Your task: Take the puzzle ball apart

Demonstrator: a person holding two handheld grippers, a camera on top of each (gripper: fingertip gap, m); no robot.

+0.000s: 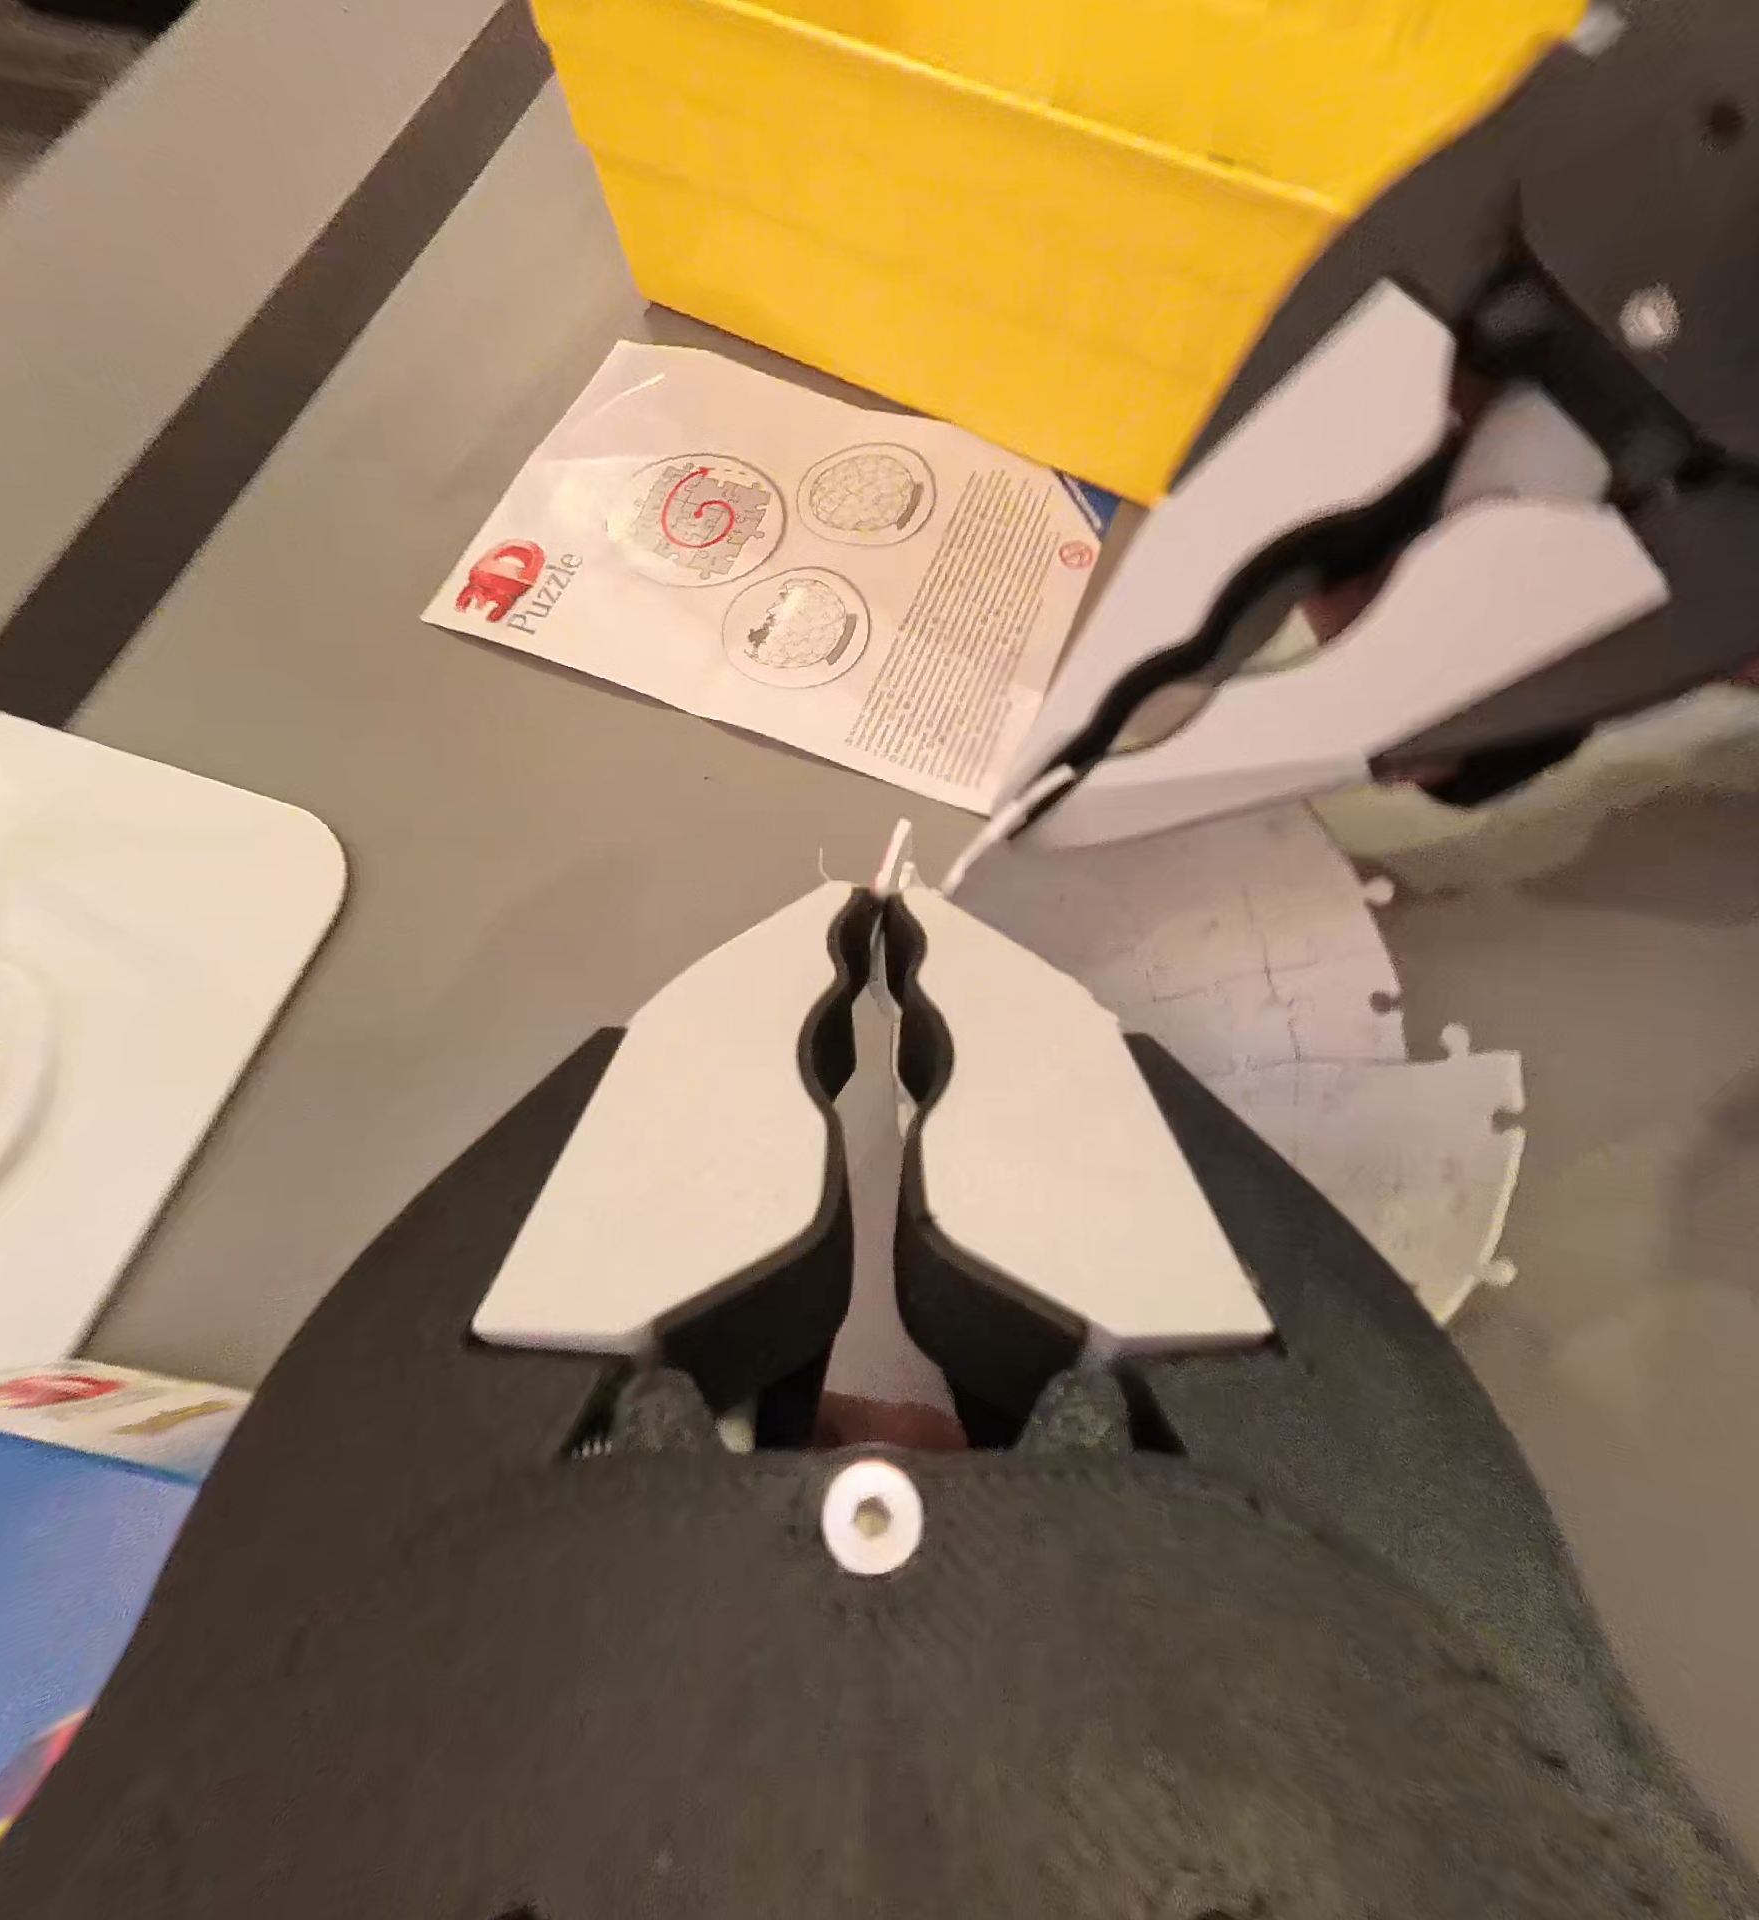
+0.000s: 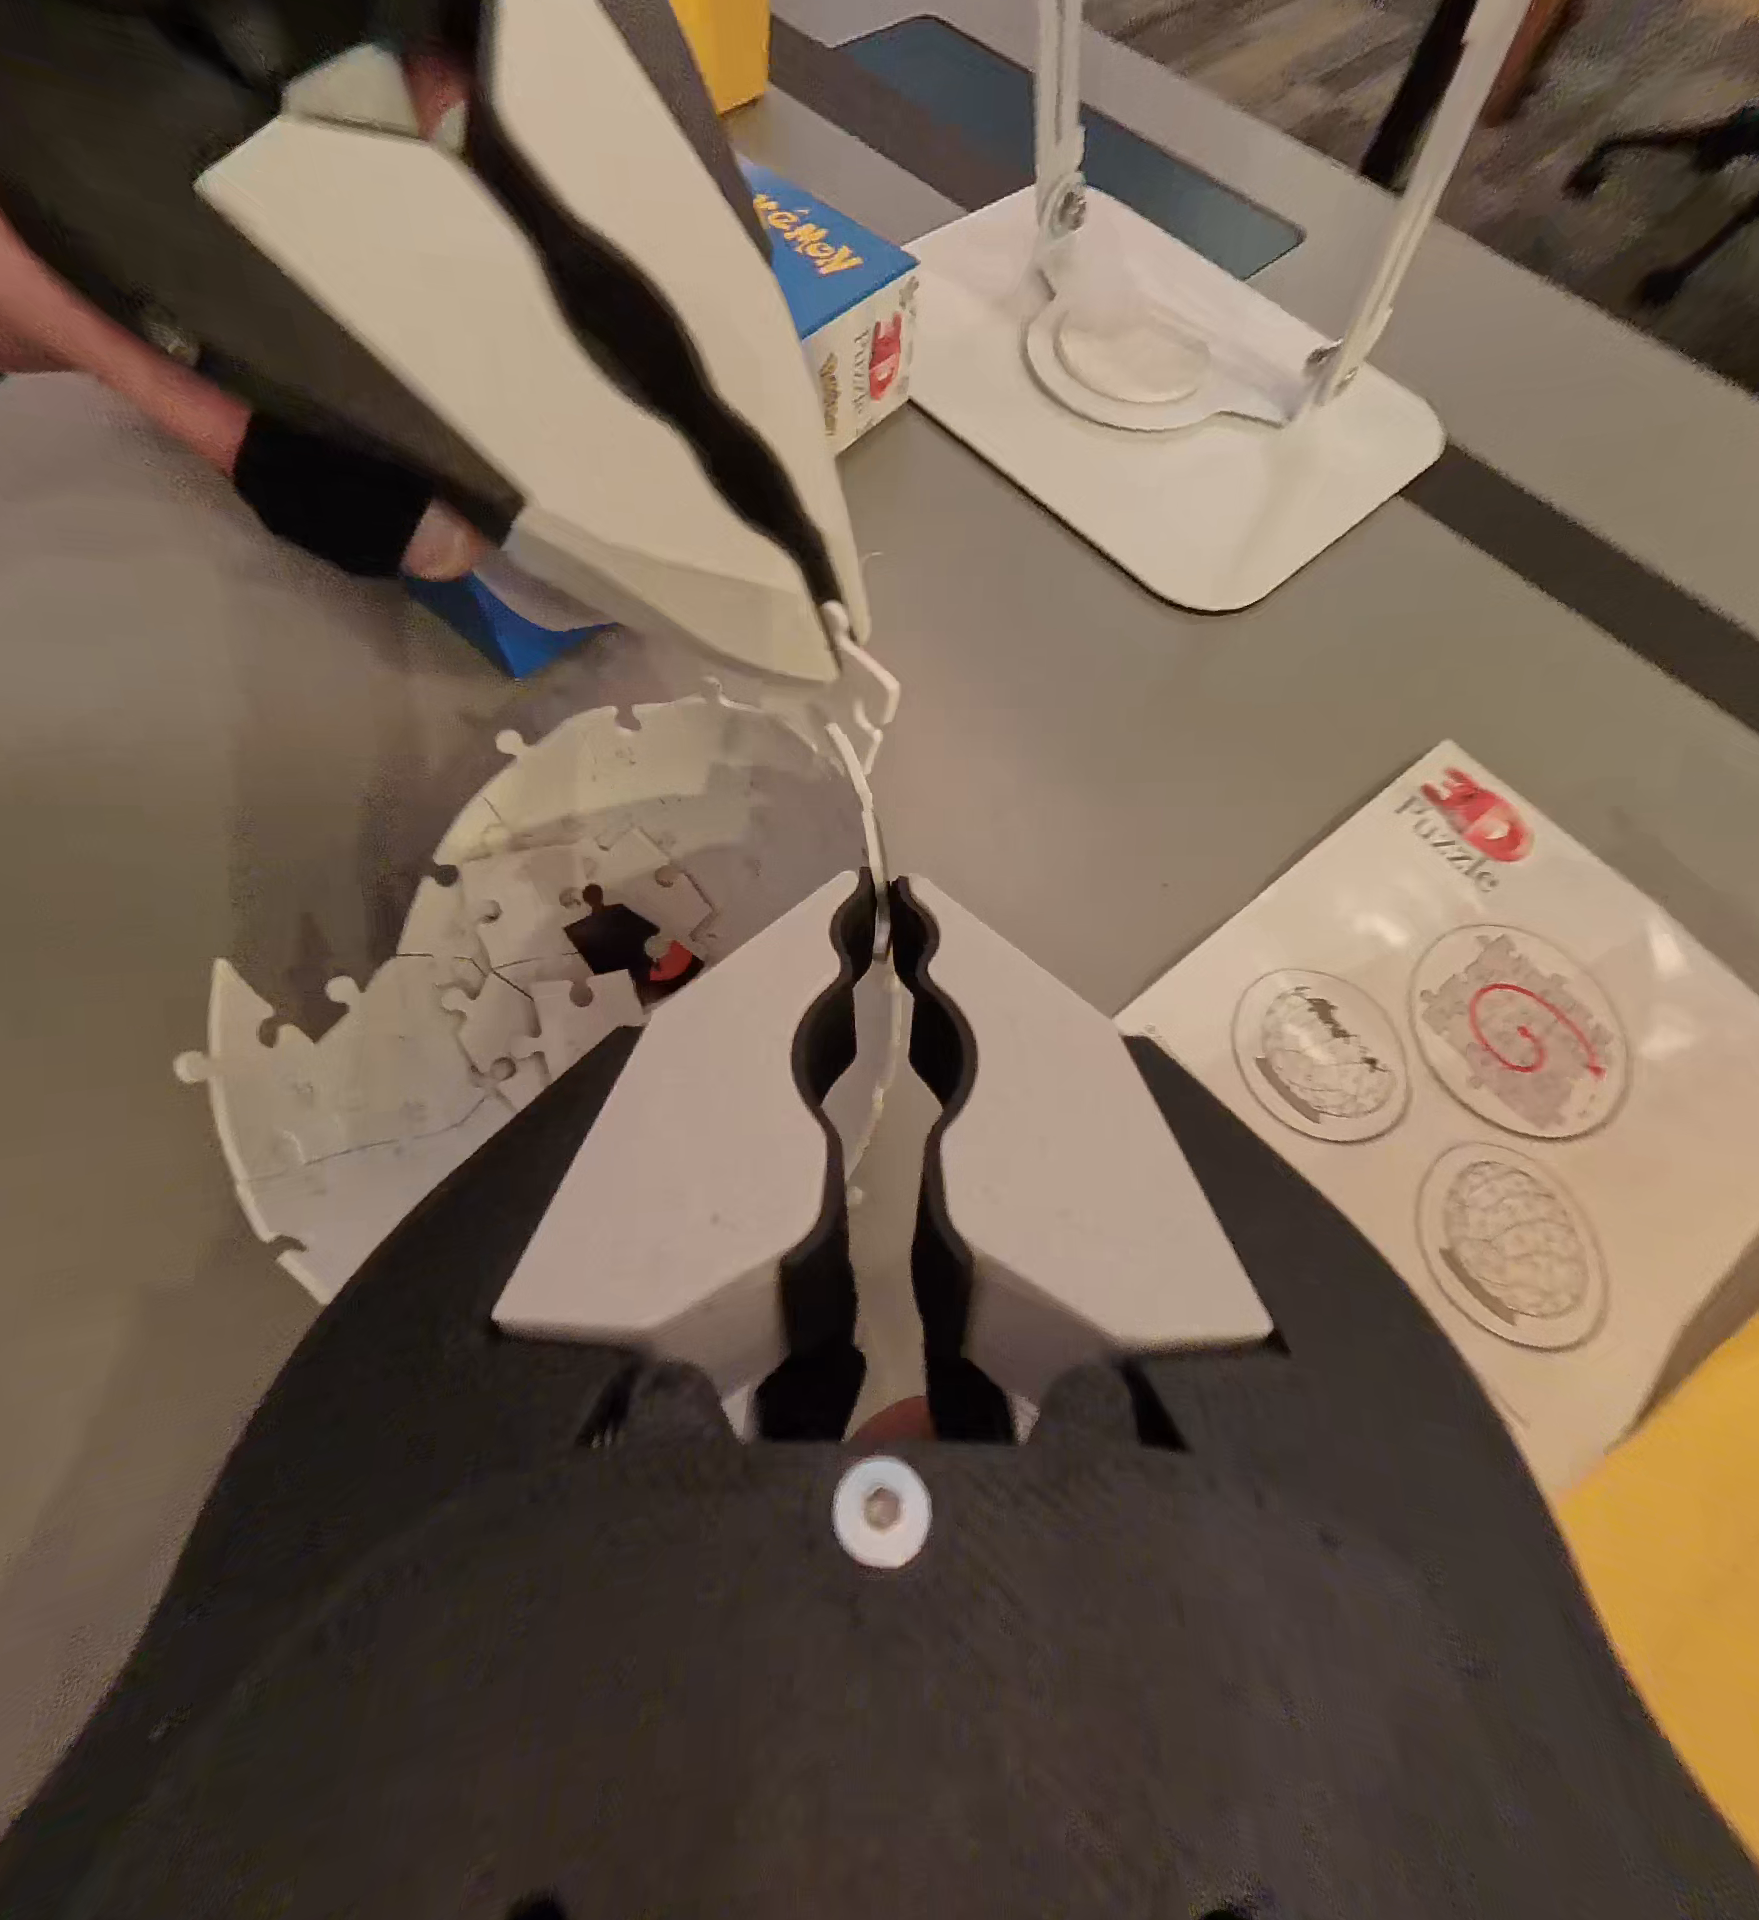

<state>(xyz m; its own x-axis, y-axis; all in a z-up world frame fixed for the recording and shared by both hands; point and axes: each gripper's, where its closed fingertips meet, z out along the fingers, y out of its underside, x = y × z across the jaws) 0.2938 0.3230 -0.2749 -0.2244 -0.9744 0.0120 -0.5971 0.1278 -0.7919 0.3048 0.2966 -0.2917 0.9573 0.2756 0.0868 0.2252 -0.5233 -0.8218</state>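
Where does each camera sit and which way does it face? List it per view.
Left wrist view: on the left gripper, facing down its fingers at the puzzle ball's rim; own fingers show.
Right wrist view: on the right gripper, facing the shell; a hand shows.
Shared: both grippers, ball, instruction sheet, table.

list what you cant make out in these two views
- Puzzle shell: its near side is hidden under the right gripper in the right wrist view.
- Piece in the left gripper: only a thin blurred edge shows in the left wrist view.
- Yellow box: top cut off by the frame edge, contents unseen.
- Blue box: mostly behind the left gripper.
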